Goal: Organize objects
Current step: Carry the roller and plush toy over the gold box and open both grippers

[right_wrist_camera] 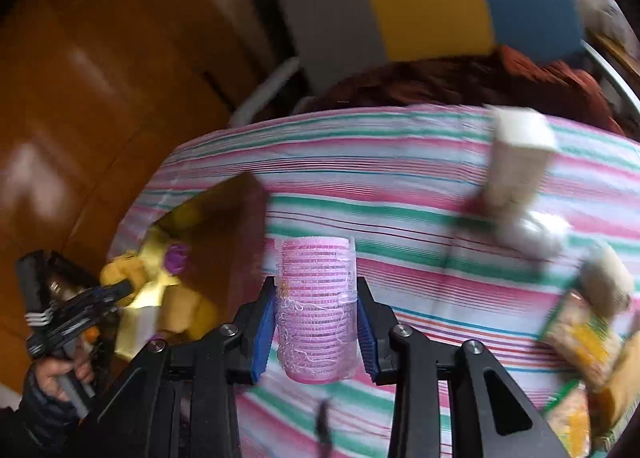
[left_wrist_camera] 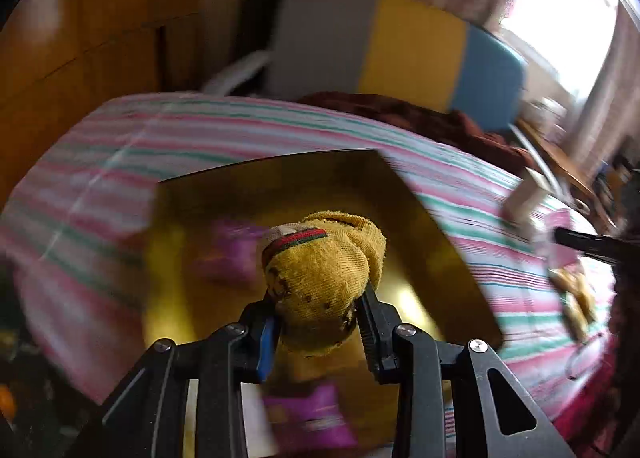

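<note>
Grippers came nearest in both views, each clamped on something. The left gripper (left_wrist_camera: 320,322) pinched a rolled mustard-yellow sock (left_wrist_camera: 320,270) with a red-and-green band between its 2 fingers, the jaws pressed tight against the fabric. It hung over an open box (left_wrist_camera: 460,242) with a shiny gold inside, where blurred purple packets (left_wrist_camera: 232,254) lay on the bottom. The right gripper (right_wrist_camera: 316,322) squeezed a pink hair roller (right_wrist_camera: 316,298), held upright between blue finger pads (right_wrist_camera: 264,322), above a bedspread (right_wrist_camera: 400,186) striped in pink, green and white.

Seen from the right wrist, the left gripper (right_wrist_camera: 116,290) showed at the lower left, a hand (right_wrist_camera: 60,374) in a dark sleeve on its grip, with the sock (right_wrist_camera: 120,270) at the box (right_wrist_camera: 224,234), which sat at the bedspread's left edge. Snack packets (right_wrist_camera: 580,338) lay at the right edge, too smeared to read. Farther off on the spread stood a pale carton (right_wrist_camera: 516,162), blurred, with something white just beside it.

Beyond the bedspread lay a dark red blanket (right_wrist_camera: 460,78), then a headboard (right_wrist_camera: 420,2) in grey, yellow and blue panels. Wooden doors (right_wrist_camera: 100,98) filled the left side, and a bright window (left_wrist_camera: 560,26) showed at the far right.
</note>
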Demonstrator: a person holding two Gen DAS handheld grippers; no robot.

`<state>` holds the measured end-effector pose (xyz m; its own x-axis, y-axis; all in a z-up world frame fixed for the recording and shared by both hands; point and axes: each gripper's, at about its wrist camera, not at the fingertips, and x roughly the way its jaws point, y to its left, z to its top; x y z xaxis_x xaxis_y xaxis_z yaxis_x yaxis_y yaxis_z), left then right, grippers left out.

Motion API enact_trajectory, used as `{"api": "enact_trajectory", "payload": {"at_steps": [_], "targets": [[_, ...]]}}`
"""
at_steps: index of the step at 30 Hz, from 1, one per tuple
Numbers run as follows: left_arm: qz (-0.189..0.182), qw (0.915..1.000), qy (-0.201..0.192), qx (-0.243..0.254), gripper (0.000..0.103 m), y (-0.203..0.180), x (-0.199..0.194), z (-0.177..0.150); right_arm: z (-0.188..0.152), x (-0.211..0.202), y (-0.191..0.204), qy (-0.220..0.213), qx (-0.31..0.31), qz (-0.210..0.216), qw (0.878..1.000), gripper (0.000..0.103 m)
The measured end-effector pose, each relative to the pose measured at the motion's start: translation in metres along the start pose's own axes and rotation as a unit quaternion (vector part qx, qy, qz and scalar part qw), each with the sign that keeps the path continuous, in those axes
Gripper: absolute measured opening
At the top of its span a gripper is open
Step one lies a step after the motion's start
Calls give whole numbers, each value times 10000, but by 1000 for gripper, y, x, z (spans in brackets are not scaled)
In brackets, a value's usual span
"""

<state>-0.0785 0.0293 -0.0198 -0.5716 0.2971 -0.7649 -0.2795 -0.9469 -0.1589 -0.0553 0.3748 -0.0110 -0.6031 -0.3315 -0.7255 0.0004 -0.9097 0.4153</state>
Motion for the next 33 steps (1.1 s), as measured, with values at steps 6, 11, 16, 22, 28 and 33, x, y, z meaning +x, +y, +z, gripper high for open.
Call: {"api": "enact_trajectory", "payload": {"at_steps": [6,11,16,22,28,33], "targets": [[398,9989,41,-264,35,32,10,-16,9,31,85,310,-691,430,9962,36],[579,9979,137,-270,36,40,25,-21,12,74,132,695,-976,466,9917,36],[646,9973,220,-267,36,47,33,-28,20,127,161,1039,-1044,320,9886,36],[604,9973,266,-308,36,54,42,-27,24,176,179,1387,-860,442,9856,36],[576,9976,281,-249,38,55,49,-23,26,207,183,1628,-590,586,9832,36],[546,9979,293,-190,41,52,54,-22,21,221,183,1792,-525,612,9805,36]]}}
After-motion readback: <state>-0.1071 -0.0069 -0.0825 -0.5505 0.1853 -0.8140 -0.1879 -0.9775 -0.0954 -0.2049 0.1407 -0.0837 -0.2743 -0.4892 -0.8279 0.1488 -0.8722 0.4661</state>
